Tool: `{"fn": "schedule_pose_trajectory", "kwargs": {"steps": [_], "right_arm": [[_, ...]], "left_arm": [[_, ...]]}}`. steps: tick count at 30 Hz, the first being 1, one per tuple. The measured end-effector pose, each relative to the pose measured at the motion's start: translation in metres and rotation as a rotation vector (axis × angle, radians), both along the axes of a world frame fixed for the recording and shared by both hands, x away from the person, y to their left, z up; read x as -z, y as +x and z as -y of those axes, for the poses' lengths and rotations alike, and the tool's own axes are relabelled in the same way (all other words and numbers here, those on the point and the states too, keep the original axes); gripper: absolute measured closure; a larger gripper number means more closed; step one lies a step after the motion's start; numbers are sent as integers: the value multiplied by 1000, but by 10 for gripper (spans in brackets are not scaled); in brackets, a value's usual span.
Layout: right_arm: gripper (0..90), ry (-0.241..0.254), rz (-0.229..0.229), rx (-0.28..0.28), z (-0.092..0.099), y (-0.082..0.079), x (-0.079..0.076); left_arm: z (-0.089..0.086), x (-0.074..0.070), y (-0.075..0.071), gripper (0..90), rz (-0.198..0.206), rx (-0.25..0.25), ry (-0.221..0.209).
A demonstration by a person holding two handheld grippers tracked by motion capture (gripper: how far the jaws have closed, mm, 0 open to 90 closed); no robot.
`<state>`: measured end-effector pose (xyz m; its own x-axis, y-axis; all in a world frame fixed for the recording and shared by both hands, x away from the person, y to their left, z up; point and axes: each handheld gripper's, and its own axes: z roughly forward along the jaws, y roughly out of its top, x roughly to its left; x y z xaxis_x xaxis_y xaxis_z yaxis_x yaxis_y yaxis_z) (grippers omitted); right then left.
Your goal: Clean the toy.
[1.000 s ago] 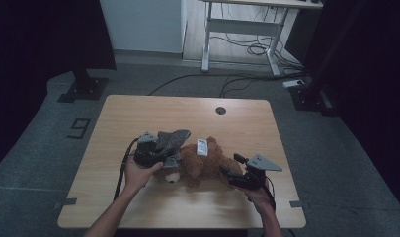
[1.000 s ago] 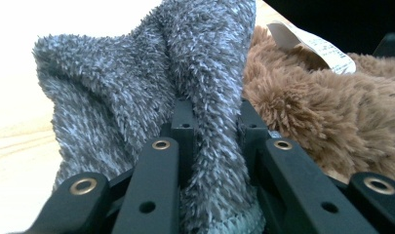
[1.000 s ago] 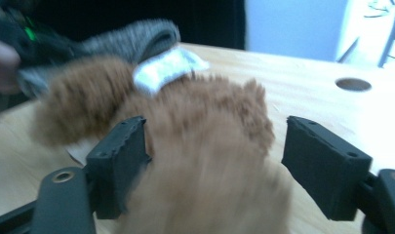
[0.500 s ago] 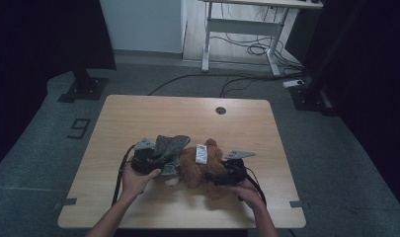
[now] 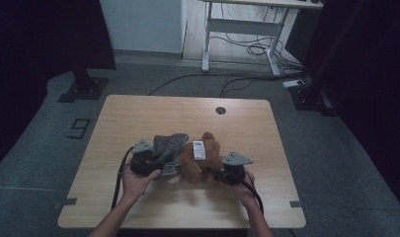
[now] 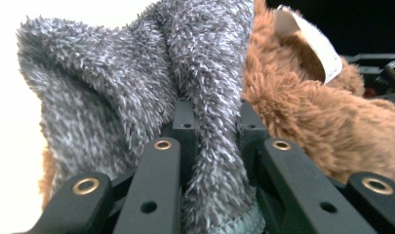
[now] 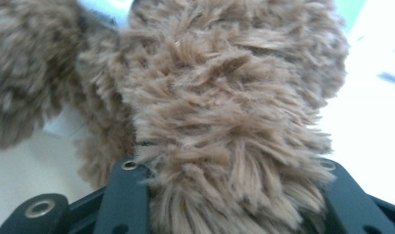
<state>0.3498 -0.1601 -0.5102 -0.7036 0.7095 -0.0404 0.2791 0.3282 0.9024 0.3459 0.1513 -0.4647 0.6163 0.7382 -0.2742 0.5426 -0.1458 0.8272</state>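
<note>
Altogether one brown teddy bear [image 5: 200, 165], one grey garment [image 5: 167, 145].

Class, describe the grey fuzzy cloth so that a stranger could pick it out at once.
On the wooden table, near its front edge, lies a brown plush toy. The grey fuzzy cloth drapes over the toy's left end, pinched in the left gripper. It is grey; the toy is brown.

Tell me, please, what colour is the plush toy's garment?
Mottled grey garment, best in the left gripper view.
</note>
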Motion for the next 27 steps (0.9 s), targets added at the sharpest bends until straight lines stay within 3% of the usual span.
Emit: {"fn": "schedule_pose_trajectory", "kwargs": {"steps": [3,4,7,9,13,15,17,20,21,23,24,26,27], "right_arm": [[556,-50,93,63,2,6,-10],[556,-50,93,63,2,6,-10],[539,-37,53,56,9,7,-2],[507,19,7,53,17,2,8],[469,58,-33,53,21,-3,14],[448,97,-90,43,27,-4,17],[467,111,-109,32,29,-5,18],[499,110,-101,27,28,-7,19],[510,109,-96,27,28,-7,19],[533,99,-79,36,27,-9,20],[538,97,-77,40,27,-9,20],[540,95,-71,43,27,-10,20],[541,96,-66,44,27,-10,21]], "left_arm": [[10,5,0,760,10,1,-3],[10,5,0,760,10,1,-3],[12,8,-4,759,7,14,-14],[13,9,-8,758,5,27,-10],[14,9,-13,758,6,38,-4],[13,10,-15,757,5,44,-6],[12,12,-17,758,0,50,-13],[11,10,-19,756,-12,50,-18],[11,7,-19,756,-18,50,-17],[15,-10,-23,753,16,49,4],[15,-10,-23,753,16,49,4],[24,-29,-25,753,67,65,17],[37,-46,-26,753,100,89,20]]}}
